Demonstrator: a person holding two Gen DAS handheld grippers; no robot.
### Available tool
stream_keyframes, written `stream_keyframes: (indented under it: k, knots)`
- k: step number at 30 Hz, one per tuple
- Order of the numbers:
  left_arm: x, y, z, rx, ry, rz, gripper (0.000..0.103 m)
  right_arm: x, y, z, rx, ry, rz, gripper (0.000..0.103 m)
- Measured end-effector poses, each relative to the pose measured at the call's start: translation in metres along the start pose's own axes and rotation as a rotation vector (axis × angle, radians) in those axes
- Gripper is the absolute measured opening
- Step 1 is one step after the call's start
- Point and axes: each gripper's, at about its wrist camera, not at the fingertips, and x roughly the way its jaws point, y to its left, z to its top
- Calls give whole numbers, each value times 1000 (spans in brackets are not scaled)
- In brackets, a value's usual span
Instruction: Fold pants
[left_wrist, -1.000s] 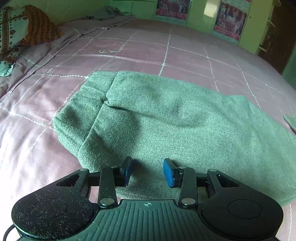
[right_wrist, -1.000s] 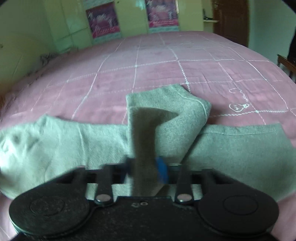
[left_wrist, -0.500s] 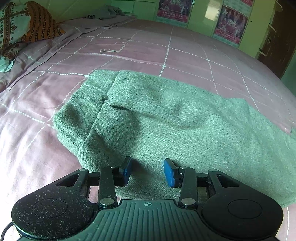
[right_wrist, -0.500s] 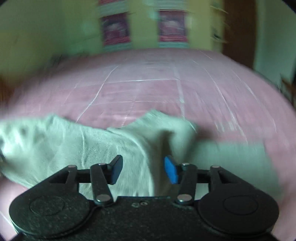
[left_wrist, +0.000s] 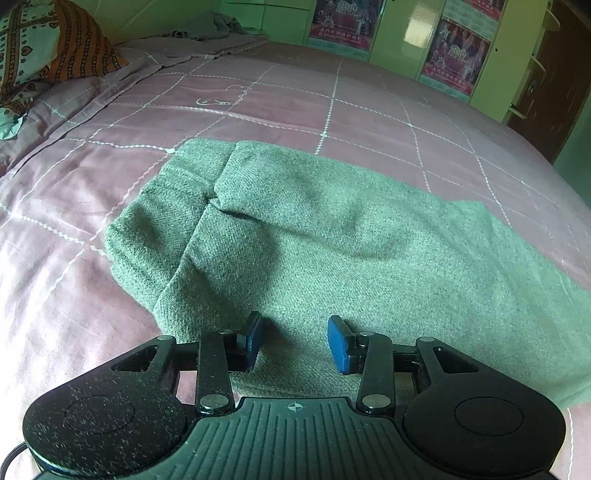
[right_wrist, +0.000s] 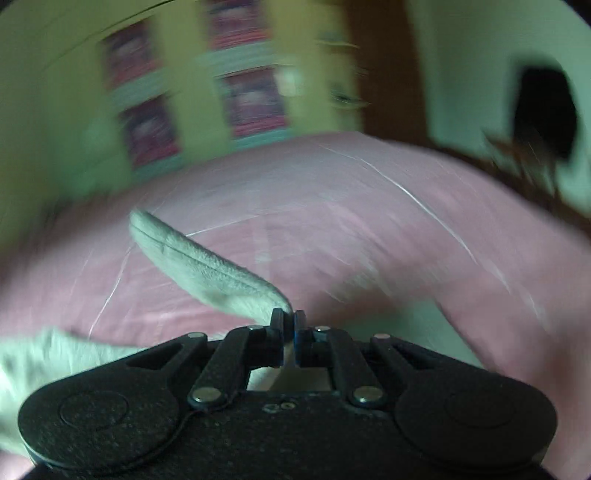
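Here, right gripper (right_wrist: 289, 320) fingers pinch seemingly fuzzy pants (right_wrist: 207, 267) fabric; left gripper (left_wrist: 294, 341) fingers spread.

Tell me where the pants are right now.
In the left wrist view, the green pants lie spread on the pink bedspread, right ahead of the left gripper.

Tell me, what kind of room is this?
Most likely a bedroom: a big bed with a pink checked bedspread, a patterned pillow at its far corner, and posters on green cupboard doors. Green pants lie on the bed.
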Motion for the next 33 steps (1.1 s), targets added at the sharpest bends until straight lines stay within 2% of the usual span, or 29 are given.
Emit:
stream_keyframes:
  k: [2, 4, 5, 7, 8, 10, 13, 16, 18, 19, 21, 23, 25, 26, 27, 28, 29, 31, 32, 33]
  knots:
    - [2, -2, 2, 11, 6, 4, 40, 2, -45, -19, 169, 73, 15, 4]
    - [2, -3, 4, 10, 14, 6, 42, 10, -76, -42, 278, 146, -4, 4]
    - [2, -3, 4, 11, 16, 6, 42, 11, -86, -51, 325, 160, 15, 3]
    - [2, -5, 4, 15, 15, 9, 44, 3, -97, -56, 396, 125, 39, 9]
    - [1, -5, 3, 12, 13, 10, 44, -2, -99, -54, 404, 101, 22, 19]
    - [1, -6, 2, 9, 8, 11, 44, -4, -105, -53, 444, 94, 8, 18]
    - [0, -6, 1, 14, 3, 9, 45, 0, -120, -57, 525, 86, 37, 18]
    - [0, -4, 1, 14, 4, 5, 45, 8, -136, -59, 594, 68, 44, 12]
    - [0, -5, 2, 15, 5, 5, 45, 13, -136, -56, 595, 74, 23, 4]
    - [0, -4, 2, 16, 5, 5, 45, 12, -132, -54, 571, 70, 10, 4]
    - [1, -4, 1, 16, 5, 4, 45, -1, -118, -47, 492, 5, 3, 4]
    - [1, -5, 1, 20, 3, 6, 45, -14, -110, -46, 470, -50, 4, 3]
    - [1, -6, 2, 26, 3, 10, 45, -2, -110, -54, 440, 13, -103, 4]
    - [-1, -7, 3, 31, 2, 11, 45, 8, -113, -61, 450, 63, -118, 5]
    - [-6, -6, 4, 33, -6, 14, 45, 13, -117, -64, 472, 70, -101, 9]
    - [-16, -4, 6, 20, -42, 29, 45, 11, -117, -63, 476, 64, -87, 13]
    - [-27, 0, 6, 5, -100, 47, 45, 7, -115, -62, 467, 58, -74, 23]
    - [-48, 13, 5, -42, -208, 88, 47, -3, -106, -61, 416, 37, -66, 27]
    - [-54, 23, 5, -90, -234, 119, 52, -9, -99, -60, 370, 17, -61, 27]
    - [-58, 33, 4, -140, -250, 141, 65, -12, -92, -58, 323, -4, -52, 27]
